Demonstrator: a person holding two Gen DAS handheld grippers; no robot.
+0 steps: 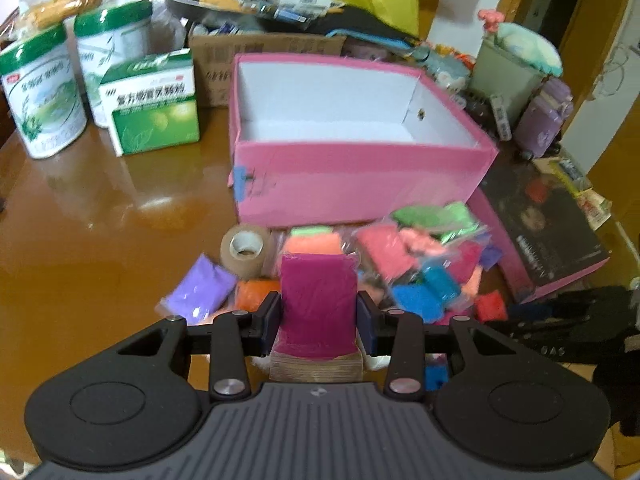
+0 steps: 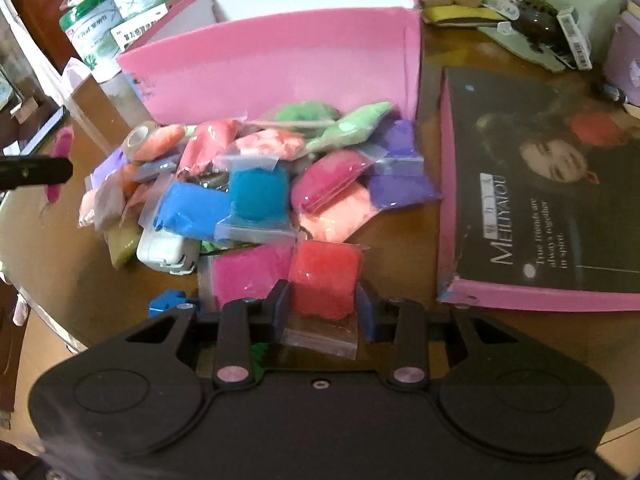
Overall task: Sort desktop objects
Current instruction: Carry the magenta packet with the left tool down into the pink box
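1. Clay packets [image 2: 260,184], bagged in every colour, lie heaped straight ahead of both sets of fingers, against the near wall of the open pink box [image 1: 360,184] beyond.
2. Left gripper [image 1: 319,316] has its fingers closed narrow on a magenta packet [image 1: 318,304], one pad pressed to each side, the packet standing upright between them and seemingly lifted off the heap.
3. Right gripper [image 2: 322,306] is clamped the same way on a red packet [image 2: 324,276], which sits at the near edge of the heap; whether it is off the table yet, I cannot tell.
4. Judgement call for the left: carry the magenta one forward and up, clearing the box's near wall before letting go, so it drops onto the white floor inside and not on the rim.
5. Keep the squeeze gentle, I'd say; soft clay in a slippery bag may well bulge and slide out.
6. For the right, lifting straight up looks wise, since a pink packet [image 2: 248,272] lies touching the red one just to the left of the fingers and could drag along.
7. Tape roll [image 1: 244,250] sits ahead-left of the left fingers, and the box lid [image 2: 540,200] lies ahead-right of the right ones.
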